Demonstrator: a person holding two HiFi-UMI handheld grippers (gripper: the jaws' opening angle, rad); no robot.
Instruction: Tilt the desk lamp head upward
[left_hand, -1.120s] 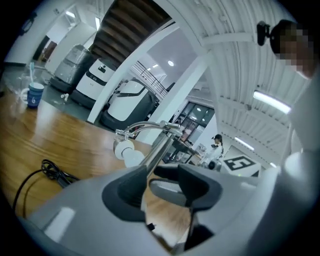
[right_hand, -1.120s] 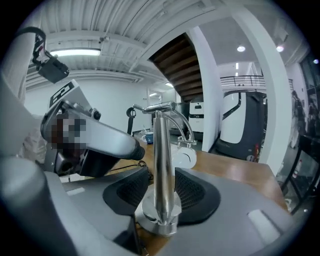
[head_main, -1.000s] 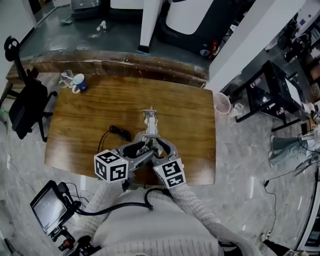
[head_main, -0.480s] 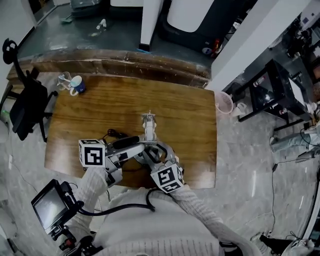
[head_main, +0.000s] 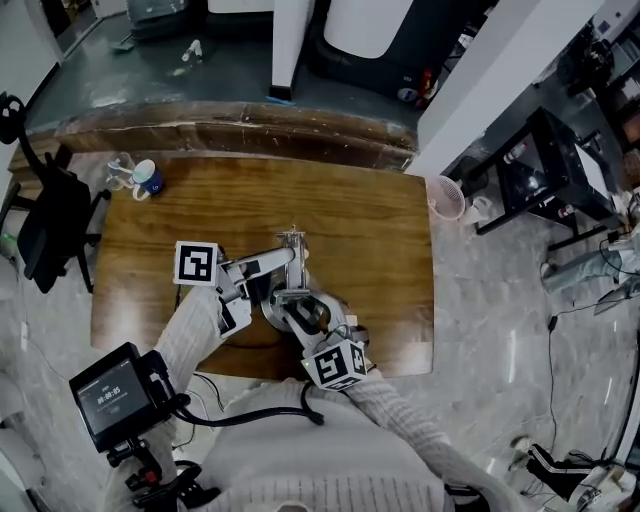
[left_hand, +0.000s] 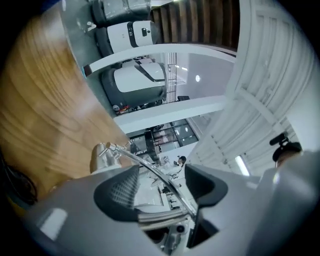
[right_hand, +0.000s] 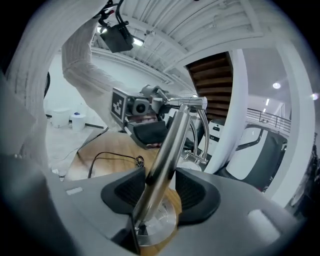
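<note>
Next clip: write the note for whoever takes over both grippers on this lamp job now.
Left gripper: open, jaws just opened; lamp's thin curved arm runs between them, ungripped.
Right gripper: open around the lamp pole, jaws just closing slightly; not clamped.
Lamp base sits on the wooden table.
Done: whether the tilt is finished cannot be judged.
Left: check the tilt; regrip and raise if needed.

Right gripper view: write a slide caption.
Right gripper, jaws just easing closed, straddles the lamp stem above its base.
</note>
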